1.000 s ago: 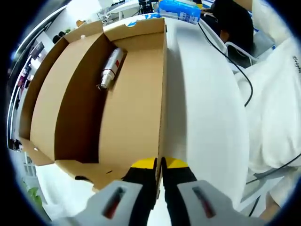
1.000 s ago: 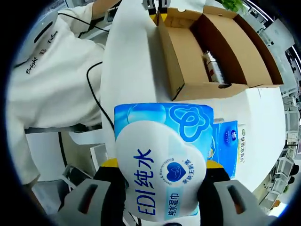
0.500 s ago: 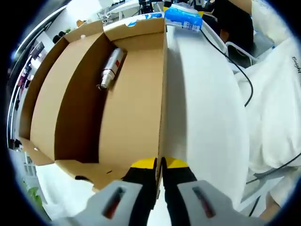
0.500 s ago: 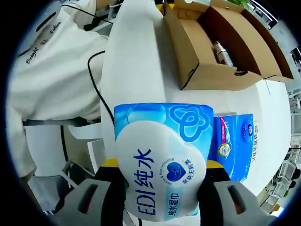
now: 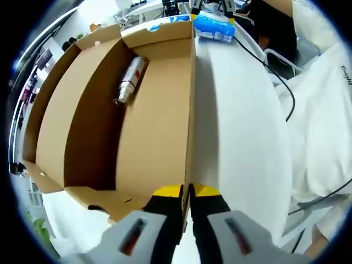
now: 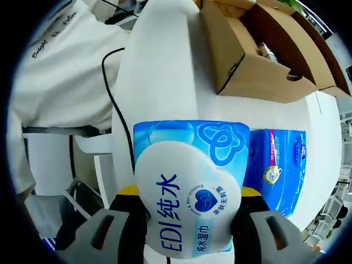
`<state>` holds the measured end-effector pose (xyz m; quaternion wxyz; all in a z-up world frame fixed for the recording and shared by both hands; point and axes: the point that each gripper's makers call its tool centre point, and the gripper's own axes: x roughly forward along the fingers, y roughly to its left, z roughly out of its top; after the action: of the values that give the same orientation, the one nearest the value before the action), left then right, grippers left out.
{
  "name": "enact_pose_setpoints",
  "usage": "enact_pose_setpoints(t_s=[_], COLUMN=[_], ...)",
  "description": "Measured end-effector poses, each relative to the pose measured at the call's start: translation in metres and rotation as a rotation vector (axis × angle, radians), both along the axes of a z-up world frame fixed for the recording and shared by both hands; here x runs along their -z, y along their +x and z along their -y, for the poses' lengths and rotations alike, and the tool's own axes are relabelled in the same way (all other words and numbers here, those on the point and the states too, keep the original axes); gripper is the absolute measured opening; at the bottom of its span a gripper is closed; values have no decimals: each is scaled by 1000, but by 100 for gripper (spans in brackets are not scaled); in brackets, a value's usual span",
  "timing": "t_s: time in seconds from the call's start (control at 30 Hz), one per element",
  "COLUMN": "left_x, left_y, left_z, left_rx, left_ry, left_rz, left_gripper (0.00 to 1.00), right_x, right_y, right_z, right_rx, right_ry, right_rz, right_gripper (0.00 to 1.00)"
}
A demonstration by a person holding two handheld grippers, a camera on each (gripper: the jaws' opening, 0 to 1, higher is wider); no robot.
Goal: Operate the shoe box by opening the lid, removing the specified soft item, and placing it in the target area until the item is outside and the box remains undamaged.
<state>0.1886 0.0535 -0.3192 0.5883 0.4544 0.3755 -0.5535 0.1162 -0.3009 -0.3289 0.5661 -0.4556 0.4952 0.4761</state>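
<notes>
Your left gripper (image 5: 186, 193) is pinched nearly closed on the near edge of the shoe box (image 5: 148, 137), yellow-tipped jaws one each side of the cardboard wall, w/ barely a gap between them. In the left gripper view the box is open, lid flap (image 5: 66, 104) folded out to the left. Inside, toward the far end, a silver bottle (image 5: 129, 80) w/ a red label lies on its side on the box floor. The box sits on a white table (image 5: 236, 132), bare to the right of it. A black cable (image 5: 275, 77) runs off the table's right edge, next to a person's white shirt (image 5: 324, 121).

Your right gripper (image 6: 187, 212) has hold of the soft item, a blue-and-white wet wipes pack (image 6: 187, 187), jaws spread wide around it, one on each side. Pack is outside the box, over the white table near its near edge. Can't tell if it's touching the tabletop. Just right of it in the right gripper view lies a second blue pack (image 6: 278, 168), flat on the table. The shoe box (image 6: 258, 60) is farther off, upper right of that view, well apart from the held pack.

In the left gripper view the held pack (image 5: 214, 25) shows at the far end of the table, just past the box's far right corner.
</notes>
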Motion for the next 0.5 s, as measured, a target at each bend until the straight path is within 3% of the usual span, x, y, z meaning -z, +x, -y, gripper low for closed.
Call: enact_pose_setpoints(t_s=[0.5], left_x=[-1], left_y=[6], left_z=[0], left_rx=[-1], left_ry=[-1], left_rz=[1], left_gripper=[4], right_x=[8], right_y=[-4], right_z=[4], right_rx=[-72], right_ry=[10], right_rz=[-31], right_gripper=[62])
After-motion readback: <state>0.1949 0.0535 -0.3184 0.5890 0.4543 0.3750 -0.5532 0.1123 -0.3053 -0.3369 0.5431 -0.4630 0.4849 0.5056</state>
